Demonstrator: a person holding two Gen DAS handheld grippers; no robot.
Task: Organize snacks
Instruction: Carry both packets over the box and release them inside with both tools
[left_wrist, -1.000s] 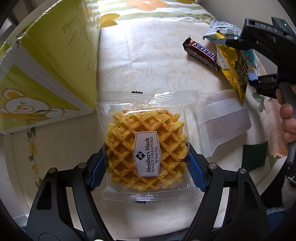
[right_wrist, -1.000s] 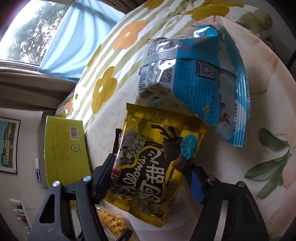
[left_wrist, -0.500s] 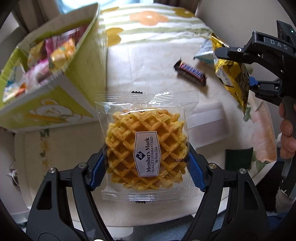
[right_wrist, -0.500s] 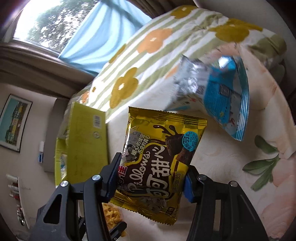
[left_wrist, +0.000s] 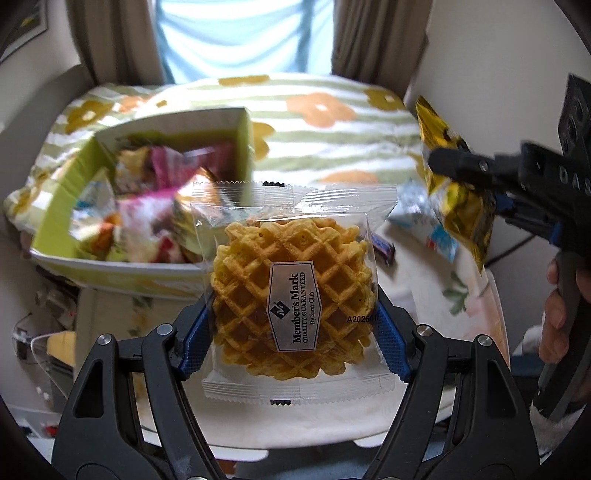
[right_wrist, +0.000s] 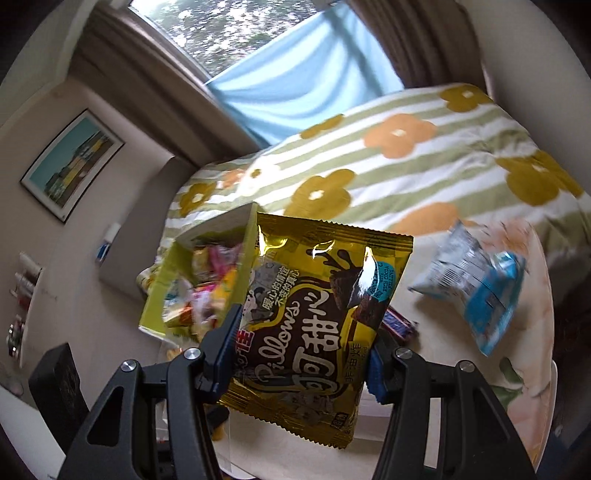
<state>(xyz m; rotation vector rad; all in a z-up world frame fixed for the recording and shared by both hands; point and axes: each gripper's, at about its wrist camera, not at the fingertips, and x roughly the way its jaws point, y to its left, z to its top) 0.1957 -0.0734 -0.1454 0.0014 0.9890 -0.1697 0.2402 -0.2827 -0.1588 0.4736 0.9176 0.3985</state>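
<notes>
Left tongs (left_wrist: 291, 336) clamp "Member's Mark" waffle pack (left_wrist: 293, 295); right tongs (right_wrist: 301, 363) clamp gold "Pillows" bag (right_wrist: 314, 321).

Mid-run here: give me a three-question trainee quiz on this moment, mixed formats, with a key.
1. True or false: the left gripper is shut on the waffle packet.
2. Multiple choice: the right gripper holds A) a Snickers bar B) the gold Pillows bag C) nothing.
3. Fill in: snacks already sorted sit in the green ____.

Key: 1 true; 2 B; 3 box. The blue snack bag and the chocolate bar lie on the table, unsorted.
</notes>
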